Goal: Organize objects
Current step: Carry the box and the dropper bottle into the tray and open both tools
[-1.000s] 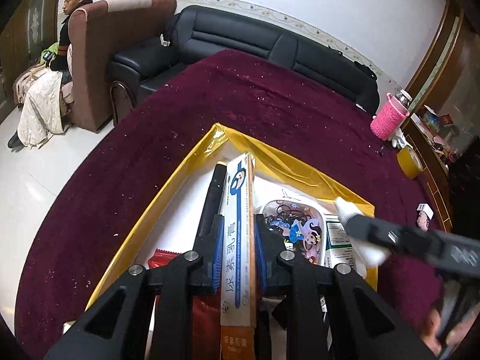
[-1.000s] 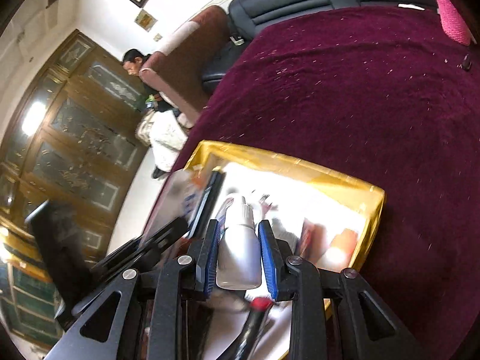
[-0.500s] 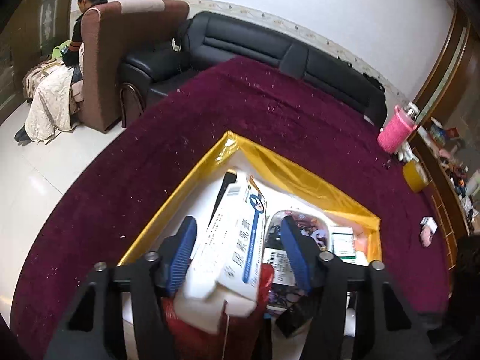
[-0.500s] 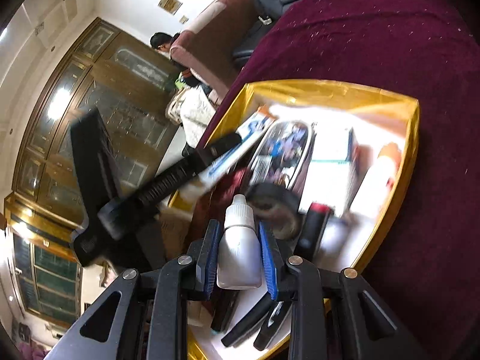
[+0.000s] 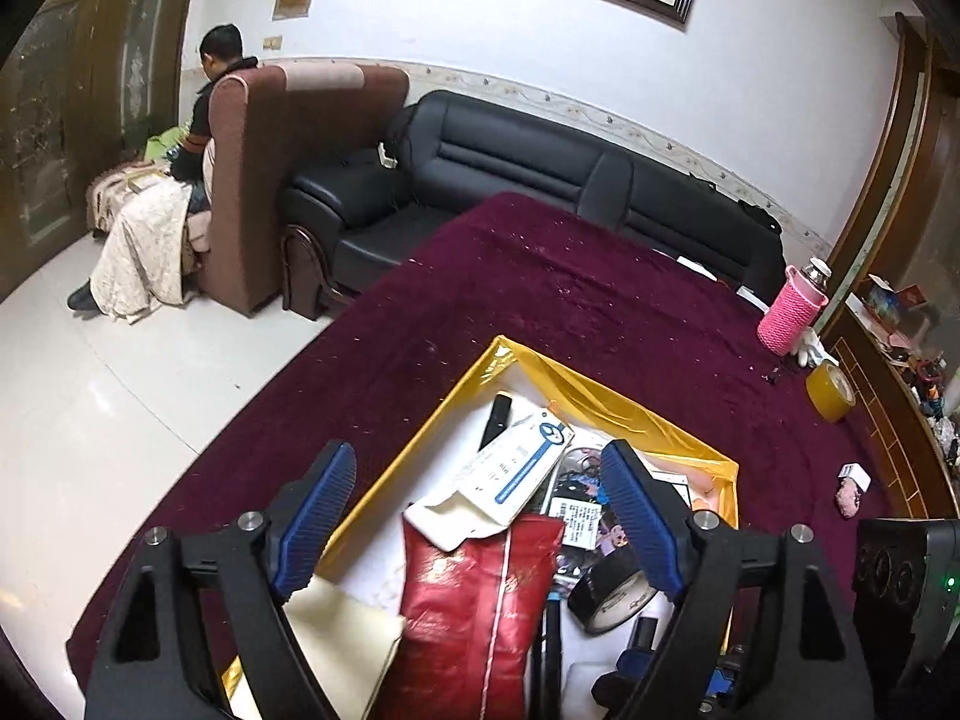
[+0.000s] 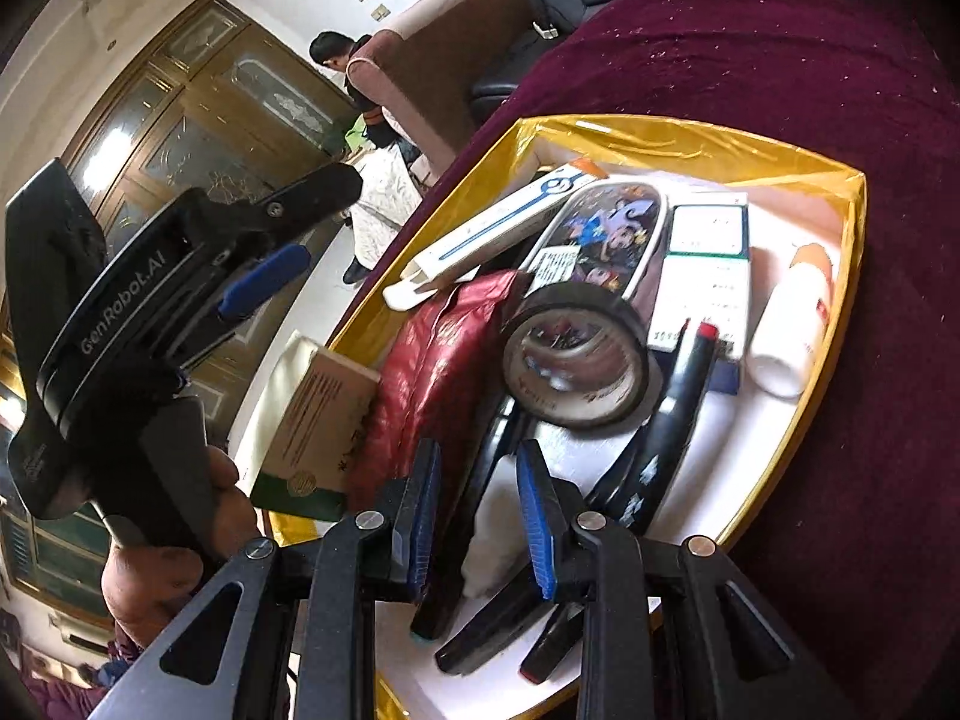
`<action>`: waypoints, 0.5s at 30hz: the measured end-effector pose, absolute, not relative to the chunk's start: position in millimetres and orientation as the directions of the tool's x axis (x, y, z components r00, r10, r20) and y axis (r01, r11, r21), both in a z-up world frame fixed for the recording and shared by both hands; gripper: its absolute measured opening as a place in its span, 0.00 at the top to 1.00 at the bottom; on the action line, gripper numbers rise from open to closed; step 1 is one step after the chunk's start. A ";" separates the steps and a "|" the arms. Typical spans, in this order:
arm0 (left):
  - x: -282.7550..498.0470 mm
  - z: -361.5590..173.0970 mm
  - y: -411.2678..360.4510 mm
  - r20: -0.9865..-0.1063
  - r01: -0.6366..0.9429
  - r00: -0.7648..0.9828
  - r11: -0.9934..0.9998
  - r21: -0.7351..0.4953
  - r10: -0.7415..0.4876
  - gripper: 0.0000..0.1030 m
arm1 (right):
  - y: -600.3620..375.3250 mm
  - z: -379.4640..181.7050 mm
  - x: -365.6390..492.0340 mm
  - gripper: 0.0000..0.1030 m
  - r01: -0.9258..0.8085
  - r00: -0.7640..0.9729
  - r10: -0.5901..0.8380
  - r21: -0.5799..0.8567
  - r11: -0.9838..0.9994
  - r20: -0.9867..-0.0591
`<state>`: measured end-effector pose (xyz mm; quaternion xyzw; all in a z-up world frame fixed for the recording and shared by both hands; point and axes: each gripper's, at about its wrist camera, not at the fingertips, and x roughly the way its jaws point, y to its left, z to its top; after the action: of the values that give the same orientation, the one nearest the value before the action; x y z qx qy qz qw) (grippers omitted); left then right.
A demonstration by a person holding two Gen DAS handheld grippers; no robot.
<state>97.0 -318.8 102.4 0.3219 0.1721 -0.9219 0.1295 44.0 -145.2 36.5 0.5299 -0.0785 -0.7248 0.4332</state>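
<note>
Blue-padded left claw (image 5: pixel 477 456) just opened, empty above tray (image 5: pixel 600 396); right claw (image 6: pixel 477 450) grips white bottle (image 6: pixel 489 546).

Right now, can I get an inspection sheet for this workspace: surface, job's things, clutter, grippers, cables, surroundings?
Surface: maroon cloth, speckled with pale bits.
Job's things: yellow-rimmed tray holding long white box, red pouch, tape roll, pencil case, white bottle, markers.
Clutter: pink bottle and yellow tape near the cloth's far edge.
Grippers: left hand-held gripper open above the tray, jaws just been opening, nothing gripped; right hand-held gripper shows a narrow gap, something white low between the pads, grip unclear.
Cables: nothing seen.
Surroundings: black sofa; person seated in brown armchair.
</note>
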 end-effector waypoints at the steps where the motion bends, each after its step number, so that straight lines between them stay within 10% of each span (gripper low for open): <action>1: 99.9 103.4 -318.6 -0.636 0.352 -0.760 -0.908 -0.229 -0.134 0.18 | -145.0 36.9 45.8 0.71 0.545 -0.064 -0.710 0.572 -0.613 -0.701; 9: 120.1 114.8 -312.1 -0.613 0.374 -0.765 -0.911 -0.173 -0.198 0.09 | -135.7 46.2 56.5 0.34 0.555 -0.111 -0.703 0.543 -0.630 -0.702; 15: 129.2 119.5 -302.0 -0.615 0.366 -0.763 -0.917 -0.157 -0.199 0.07 | -117.0 50.8 63.0 0.25 0.536 -0.144 -0.706 0.544 -0.645 -0.694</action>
<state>129.2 -302.0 119.5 0.3089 0.1351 -0.9291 0.1518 63.0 -117.0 50.8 0.5073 -0.0835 -0.7518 0.4130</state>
